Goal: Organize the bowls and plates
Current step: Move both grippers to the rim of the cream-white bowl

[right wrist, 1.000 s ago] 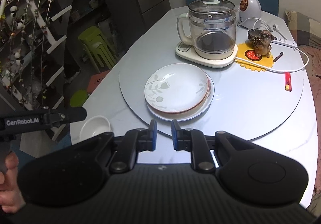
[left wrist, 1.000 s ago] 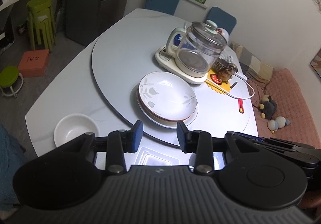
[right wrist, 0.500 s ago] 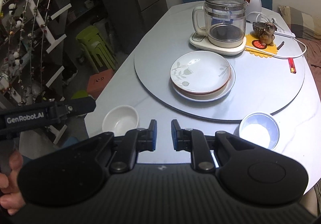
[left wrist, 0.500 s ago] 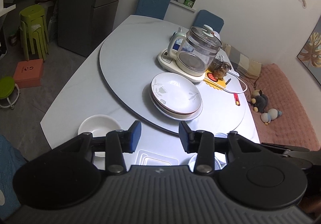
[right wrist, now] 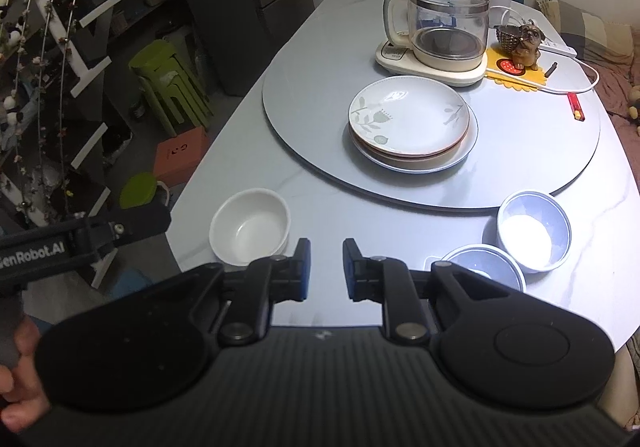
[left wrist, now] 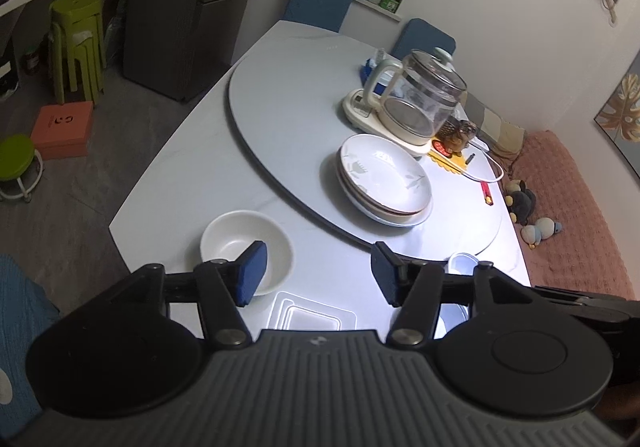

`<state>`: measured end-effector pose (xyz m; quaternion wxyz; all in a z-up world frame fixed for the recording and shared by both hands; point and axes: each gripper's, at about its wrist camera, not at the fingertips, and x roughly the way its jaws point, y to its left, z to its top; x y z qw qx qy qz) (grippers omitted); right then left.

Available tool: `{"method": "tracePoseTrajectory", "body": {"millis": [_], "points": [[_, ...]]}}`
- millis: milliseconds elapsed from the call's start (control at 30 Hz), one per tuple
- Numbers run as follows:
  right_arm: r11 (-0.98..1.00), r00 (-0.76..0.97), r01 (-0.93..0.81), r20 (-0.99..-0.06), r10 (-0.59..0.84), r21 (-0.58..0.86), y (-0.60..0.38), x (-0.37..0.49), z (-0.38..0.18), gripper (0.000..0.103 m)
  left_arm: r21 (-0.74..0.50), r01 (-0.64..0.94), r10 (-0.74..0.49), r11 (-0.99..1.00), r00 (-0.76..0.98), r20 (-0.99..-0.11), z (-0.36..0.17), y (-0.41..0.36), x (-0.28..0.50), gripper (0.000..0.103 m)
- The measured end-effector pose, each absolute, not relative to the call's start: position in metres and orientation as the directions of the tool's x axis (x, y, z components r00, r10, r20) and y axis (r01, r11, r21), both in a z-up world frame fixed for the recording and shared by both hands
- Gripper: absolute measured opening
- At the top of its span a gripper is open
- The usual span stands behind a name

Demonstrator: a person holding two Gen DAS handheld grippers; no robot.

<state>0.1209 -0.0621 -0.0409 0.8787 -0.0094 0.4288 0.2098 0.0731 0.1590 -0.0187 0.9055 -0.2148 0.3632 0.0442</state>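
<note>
— Lower centre of left wrist view: left gripper point(left wrist: 316, 271), jaws opening, fingers apart w/ nothing between, only bare table point(left wrist: 192, 175) behind the gap.
— And just left of that gap?
— White bowl point(left wrist: 246, 237), upright, empty, on table near front edge; left blue pad overlaps its rim in the pic, can't tell if touching.
— Plates?
— Stack of plates point(left wrist: 384, 181) right of centre, on round turntable point(left wrist: 280, 115), leaf-pattern plate on top, brown-rimmed one under it, wider pale one at bottom. Kettle point(left wrist: 420, 99) on its base just behind stack, small dog figure point(left wrist: 460, 133) on yellow mat to its right.
— Right wrist view?
— Bottom centre: right gripper point(right wrist: 325, 267), jaws opening too, fingers apart by a narrow gap, nothing held. Same white bowl point(right wrist: 250, 227) lower left of centre, off the turntable. Stack of plates point(right wrist: 412, 123) above centre.
— Other bowls?
— Two blue bowls lower right, on table off the turntable: one blue bowl point(right wrist: 534, 231) w/ bright glare inside, second blue bowl point(right wrist: 480, 263) just beside it, partly hidden by gripper arm. Can't tell if the two touch.
— Far left edge?
— Other gripper's black body w/ white lettering, person's hand point(right wrist: 16, 379) at bottom left corner gripping its handle. Green stools point(right wrist: 168, 83) on floor, upper left.
</note>
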Motion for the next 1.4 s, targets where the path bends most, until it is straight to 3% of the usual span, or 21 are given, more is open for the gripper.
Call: {"method": "tracePoseTrajectory", "body": {"millis": [67,367,1100,1400], "points": [[0.912,0.541,-0.377,-0.760,0.360,0.164,-0.057,0.123,-0.042,0.043,-0.369,-0.254,-0.072,0.894,0.730,-0.679,-0.025,0.169,0.074,0.063],[0.904,0.483,-0.412,-0.814,0.322,0.113,-0.037,0.142,-0.057,0.043,-0.398,-0.347,-0.039,0.849,0.710,-0.703,-0.059,0.200,0.087,0.069],[0.853,0.325,-0.492,-0.873,0.364,0.172,0.014,0.216,-0.119,0.042,-0.456,-0.503,-0.059,0.734,0.623,-0.780,-0.174,0.251,0.133,0.068],[0.838,0.264,-0.517,-0.898,0.351,0.176,0.042,0.237,-0.158,0.041,-0.461,-0.521,-0.071,0.718,0.604,-0.793,-0.205,0.261,0.150,0.048]]}}
